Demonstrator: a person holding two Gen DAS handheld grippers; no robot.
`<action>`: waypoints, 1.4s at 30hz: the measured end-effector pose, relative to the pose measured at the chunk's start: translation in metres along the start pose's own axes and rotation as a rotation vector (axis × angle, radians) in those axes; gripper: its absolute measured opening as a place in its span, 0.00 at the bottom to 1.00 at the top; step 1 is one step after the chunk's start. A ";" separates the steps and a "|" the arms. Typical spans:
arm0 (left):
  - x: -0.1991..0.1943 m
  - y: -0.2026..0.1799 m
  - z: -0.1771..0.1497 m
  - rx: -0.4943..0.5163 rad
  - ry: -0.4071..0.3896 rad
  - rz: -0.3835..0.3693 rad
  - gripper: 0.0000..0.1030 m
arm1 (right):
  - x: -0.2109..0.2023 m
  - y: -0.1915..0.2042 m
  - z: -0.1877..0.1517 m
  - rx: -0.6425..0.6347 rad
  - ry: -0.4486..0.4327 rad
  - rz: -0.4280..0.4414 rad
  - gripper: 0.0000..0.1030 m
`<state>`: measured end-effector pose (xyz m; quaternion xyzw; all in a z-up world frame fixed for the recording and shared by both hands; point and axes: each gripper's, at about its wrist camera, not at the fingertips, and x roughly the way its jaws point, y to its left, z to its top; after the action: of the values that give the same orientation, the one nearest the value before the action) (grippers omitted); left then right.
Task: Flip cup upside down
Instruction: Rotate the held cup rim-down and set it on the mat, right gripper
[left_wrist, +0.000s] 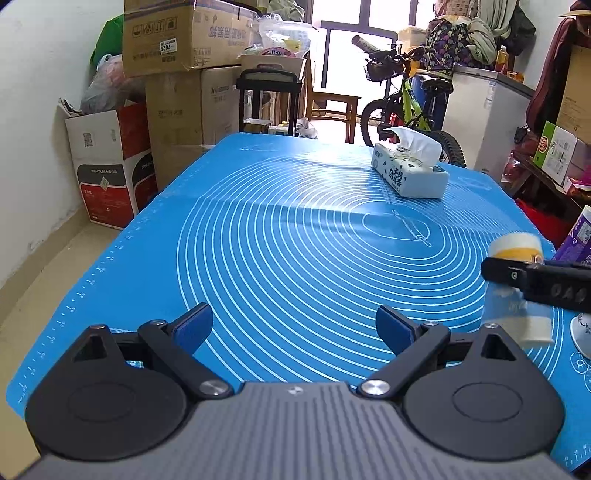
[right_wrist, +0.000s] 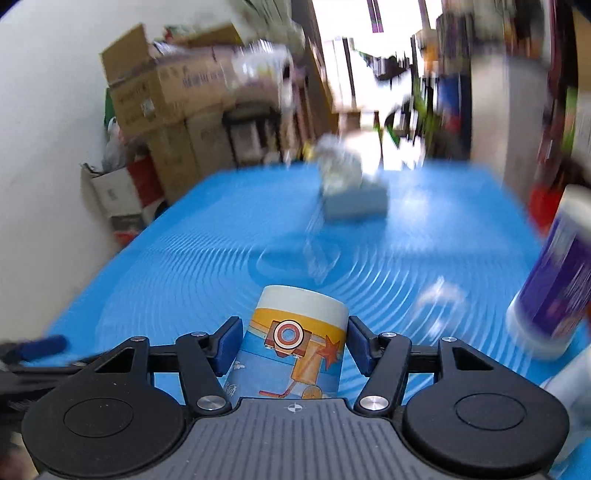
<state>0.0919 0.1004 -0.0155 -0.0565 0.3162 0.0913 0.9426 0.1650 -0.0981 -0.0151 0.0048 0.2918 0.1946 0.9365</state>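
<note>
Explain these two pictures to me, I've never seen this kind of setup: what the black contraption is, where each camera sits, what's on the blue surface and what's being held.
No robot here: a person holds a two-finger gripper in each hand, each with a camera looking along its fingers. In the left view, the left gripper hangs open and empty over the blue mat. A tissue pack lies farther back. In the right view, blurred by motion, the right gripper is shut on a printed paper cup, its narrow closed end up, so it looks inverted. A purple-labelled container stands at right.

Daylight floods from the blown-out window (left_wrist: 354, 48); right wrist view is smeared, probably motion blur.
</note>
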 end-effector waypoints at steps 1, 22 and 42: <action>0.000 -0.001 0.000 0.001 0.001 -0.001 0.91 | -0.001 0.002 -0.003 -0.040 -0.037 -0.030 0.62; -0.019 -0.026 -0.021 0.048 0.002 -0.050 0.91 | -0.038 0.009 -0.064 -0.184 -0.146 -0.083 0.69; -0.081 -0.062 -0.064 0.123 -0.075 -0.114 0.91 | -0.139 -0.030 -0.106 0.014 -0.075 -0.088 0.91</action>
<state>0.0039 0.0178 -0.0146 -0.0129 0.2820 0.0201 0.9591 0.0131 -0.1883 -0.0309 0.0057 0.2576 0.1507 0.9544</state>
